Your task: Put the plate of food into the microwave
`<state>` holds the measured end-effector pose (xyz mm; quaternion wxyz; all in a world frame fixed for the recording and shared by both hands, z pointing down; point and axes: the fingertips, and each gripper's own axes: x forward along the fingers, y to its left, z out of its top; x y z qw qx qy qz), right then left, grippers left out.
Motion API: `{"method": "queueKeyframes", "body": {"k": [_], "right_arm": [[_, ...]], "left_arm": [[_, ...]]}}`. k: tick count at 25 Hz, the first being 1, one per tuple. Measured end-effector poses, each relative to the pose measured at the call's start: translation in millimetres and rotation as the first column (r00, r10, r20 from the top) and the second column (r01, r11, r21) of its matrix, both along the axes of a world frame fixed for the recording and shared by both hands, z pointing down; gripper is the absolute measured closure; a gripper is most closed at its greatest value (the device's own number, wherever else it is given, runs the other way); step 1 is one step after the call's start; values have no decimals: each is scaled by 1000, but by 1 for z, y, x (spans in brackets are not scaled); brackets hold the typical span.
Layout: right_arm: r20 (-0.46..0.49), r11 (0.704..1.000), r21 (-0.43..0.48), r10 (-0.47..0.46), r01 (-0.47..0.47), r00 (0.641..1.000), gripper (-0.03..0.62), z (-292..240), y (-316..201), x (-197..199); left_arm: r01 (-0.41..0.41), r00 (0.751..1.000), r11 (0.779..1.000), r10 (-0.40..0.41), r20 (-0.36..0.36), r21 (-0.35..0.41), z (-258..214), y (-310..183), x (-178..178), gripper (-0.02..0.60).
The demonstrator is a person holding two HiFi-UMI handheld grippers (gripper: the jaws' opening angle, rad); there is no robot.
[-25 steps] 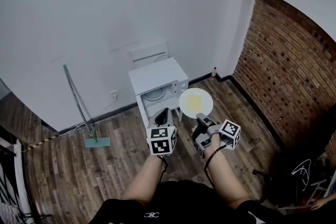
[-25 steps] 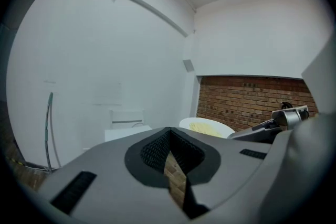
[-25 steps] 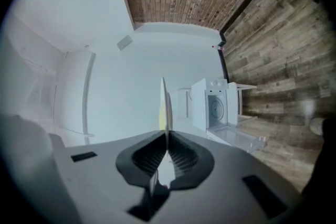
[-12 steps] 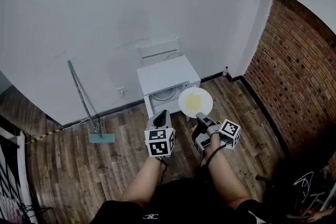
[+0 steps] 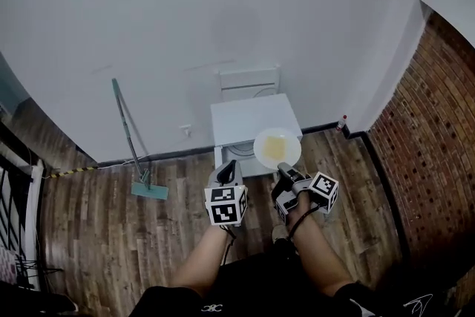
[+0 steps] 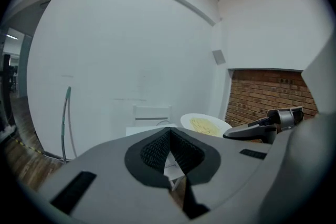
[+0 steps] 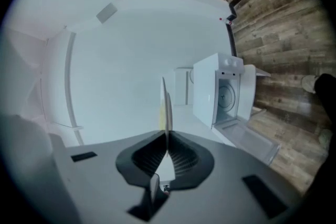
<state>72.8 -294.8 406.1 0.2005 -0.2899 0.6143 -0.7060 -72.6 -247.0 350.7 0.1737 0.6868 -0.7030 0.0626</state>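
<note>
A white plate [image 5: 277,148] of yellow noodles hangs level in front of the white microwave [image 5: 251,121], over its front right corner. My right gripper [image 5: 283,169] is shut on the plate's near rim. In the right gripper view the plate [image 7: 166,105] shows edge-on between the shut jaws of the right gripper [image 7: 167,137], and the microwave [image 7: 223,93] stands with its door [image 7: 247,139] hanging open and its turntable showing. My left gripper [image 5: 229,168] hovers left of the plate, shut on nothing. From the left gripper view, the left gripper [image 6: 169,131] sees the plate [image 6: 205,124] to its right.
A mop [image 5: 141,174] leans on the white wall to the left of the microwave. A white chair-like frame [image 5: 249,81] stands behind it. A small bottle [image 5: 342,120] sits at the foot of the brick wall [image 5: 427,130] on the right. The floor is wood planks.
The view has swung, so the microwave, mop and brick wall sit further right in the picture. Both grippers and the plate keep their places before the person, the plate now over the microwave's front edge.
</note>
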Motion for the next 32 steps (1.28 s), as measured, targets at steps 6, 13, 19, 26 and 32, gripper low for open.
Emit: {"method": "queueKeyframes", "body": {"k": [6, 13, 19, 26, 32], "right_arm": [[-9, 994, 43, -101, 102, 995, 569, -4, -66, -11], [-2, 977, 4, -214, 214, 977, 569, 25, -116, -17], [-20, 951, 17, -309, 310, 951, 569, 46, -141, -33], [-7, 935, 34, -353, 353, 936, 569, 75, -128, -47], [-26, 925, 21, -378, 379, 925, 569, 118, -109, -38]], "left_arm": [[84, 996, 996, -85, -17, -10, 3, -56, 4, 583], [204, 977, 977, -207, -47, -64, 37, -82, 3, 583], [288, 953, 952, -295, -64, -105, 66, -80, -3, 583], [277, 953, 949, -291, -88, -149, 100, -65, 1, 583], [237, 961, 954, -258, -103, -181, 151, -58, 12, 583]]}}
